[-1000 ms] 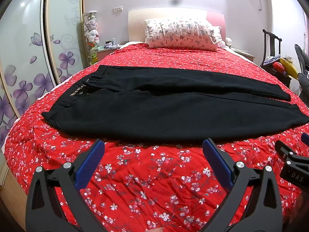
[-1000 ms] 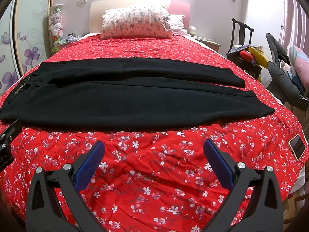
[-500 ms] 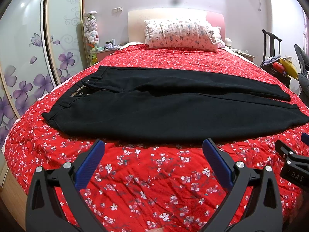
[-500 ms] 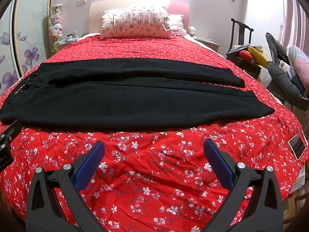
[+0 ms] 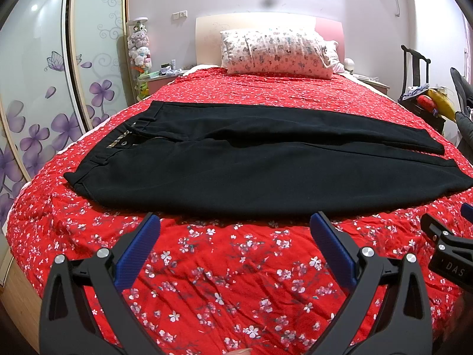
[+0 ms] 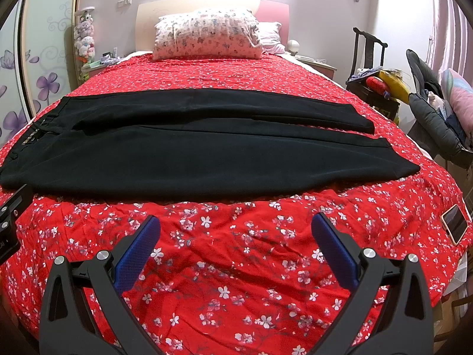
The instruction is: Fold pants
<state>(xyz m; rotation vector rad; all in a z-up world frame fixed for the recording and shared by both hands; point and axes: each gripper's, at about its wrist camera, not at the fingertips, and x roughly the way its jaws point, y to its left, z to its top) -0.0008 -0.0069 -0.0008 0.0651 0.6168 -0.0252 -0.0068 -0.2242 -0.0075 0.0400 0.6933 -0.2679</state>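
Black pants (image 5: 266, 159) lie flat across a bed with a red flowered cover (image 5: 236, 266), waistband to the left, leg ends to the right. They also show in the right wrist view (image 6: 207, 153). My left gripper (image 5: 235, 227) is open and empty, just short of the pants' near edge. My right gripper (image 6: 236, 230) is open and empty, also short of the near edge. The right gripper's body shows at the right edge of the left wrist view (image 5: 449, 254). The left gripper's body shows at the left edge of the right wrist view (image 6: 11, 219).
A flowered pillow (image 5: 278, 50) rests against the headboard. A wardrobe with purple flowers (image 5: 38, 94) stands left of the bed. A chair with clothes and bags (image 6: 381, 82) stands to the right. A phone (image 6: 455, 223) lies at the bed's right edge.
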